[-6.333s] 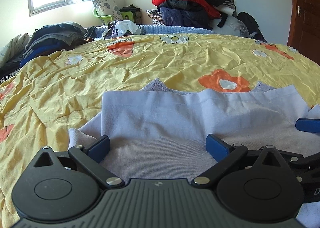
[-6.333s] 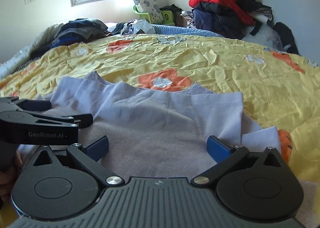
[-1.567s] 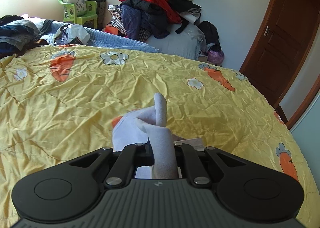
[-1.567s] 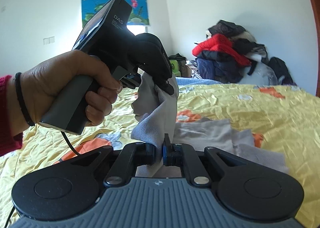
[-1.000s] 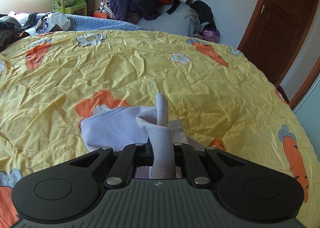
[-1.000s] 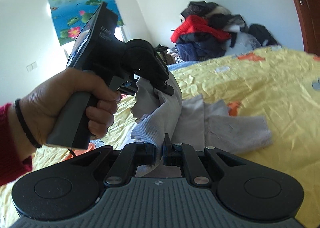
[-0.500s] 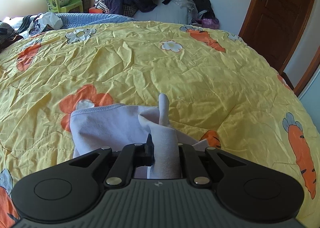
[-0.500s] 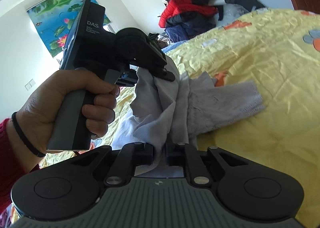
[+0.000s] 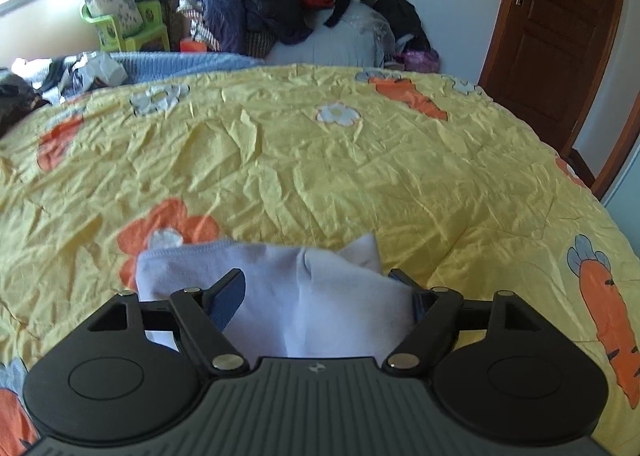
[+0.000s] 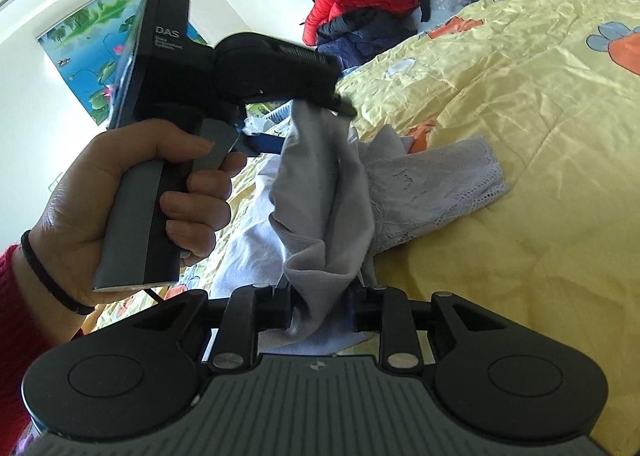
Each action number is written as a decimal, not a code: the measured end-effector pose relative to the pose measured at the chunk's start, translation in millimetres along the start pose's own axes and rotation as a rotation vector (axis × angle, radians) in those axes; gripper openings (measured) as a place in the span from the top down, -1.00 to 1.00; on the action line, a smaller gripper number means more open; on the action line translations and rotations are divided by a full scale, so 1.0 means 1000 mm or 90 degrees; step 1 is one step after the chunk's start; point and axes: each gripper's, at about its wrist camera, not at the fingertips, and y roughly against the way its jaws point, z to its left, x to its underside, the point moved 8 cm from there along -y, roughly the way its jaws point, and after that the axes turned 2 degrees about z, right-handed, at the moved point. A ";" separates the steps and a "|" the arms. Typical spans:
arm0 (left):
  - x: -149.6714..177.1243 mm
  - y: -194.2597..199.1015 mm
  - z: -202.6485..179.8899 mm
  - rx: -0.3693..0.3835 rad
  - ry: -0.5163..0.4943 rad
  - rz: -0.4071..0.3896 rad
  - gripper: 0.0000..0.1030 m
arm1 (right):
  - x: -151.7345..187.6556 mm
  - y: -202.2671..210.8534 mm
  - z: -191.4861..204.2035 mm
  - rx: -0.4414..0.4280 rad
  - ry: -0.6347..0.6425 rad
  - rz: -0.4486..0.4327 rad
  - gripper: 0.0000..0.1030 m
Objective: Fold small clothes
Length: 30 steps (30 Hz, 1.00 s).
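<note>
A small pale lilac-grey garment (image 9: pixel 320 304) lies bunched on the yellow bedspread (image 9: pixel 320 168). My left gripper (image 9: pixel 320 296) is open, its blue pads spread to either side of the cloth, which lies loose between them. In the right wrist view the garment (image 10: pixel 324 192) hangs as a folded bundle with a lace edge (image 10: pixel 452 180) resting on the bed. My right gripper (image 10: pixel 320 308) has its jaws partly parted with the cloth's lower fold between them. The left gripper (image 10: pixel 320 108), held by a hand, sits above the cloth's top.
A pile of jackets and clothes (image 9: pixel 280 8) is stacked at the far side of the bed. A brown door (image 9: pixel 560 36) stands at the right. A green chair with a pillow (image 9: pixel 120 20) and folded clothes are at the far left.
The left gripper has opened and let go of the cloth fold, which has dropped flatter onto the bed. The right gripper's jaws have parted slightly. Both grippers have lowered toward the bedspread.
</note>
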 end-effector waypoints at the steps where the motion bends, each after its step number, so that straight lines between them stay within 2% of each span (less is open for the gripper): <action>1: -0.001 0.001 0.000 -0.003 -0.005 -0.003 -0.51 | 0.000 0.000 -0.001 -0.001 -0.005 0.001 0.43; 11: -0.008 0.009 0.024 -0.034 0.039 -0.029 -0.52 | 0.001 0.003 -0.008 -0.016 -0.040 0.007 0.27; 18: -0.017 0.022 0.034 0.021 0.101 -0.058 -0.59 | 0.003 0.006 -0.013 0.006 -0.038 0.009 0.23; 19: -0.017 0.024 0.034 0.020 0.100 -0.063 -0.59 | 0.003 0.007 -0.015 0.010 -0.037 0.011 0.17; 26: 0.001 0.032 0.040 -0.013 0.037 -0.057 -0.59 | 0.002 0.024 -0.022 0.020 -0.031 0.014 0.18; 30: 0.025 0.042 0.057 -0.047 0.016 -0.059 -0.59 | -0.018 0.045 -0.027 0.048 -0.024 -0.043 0.15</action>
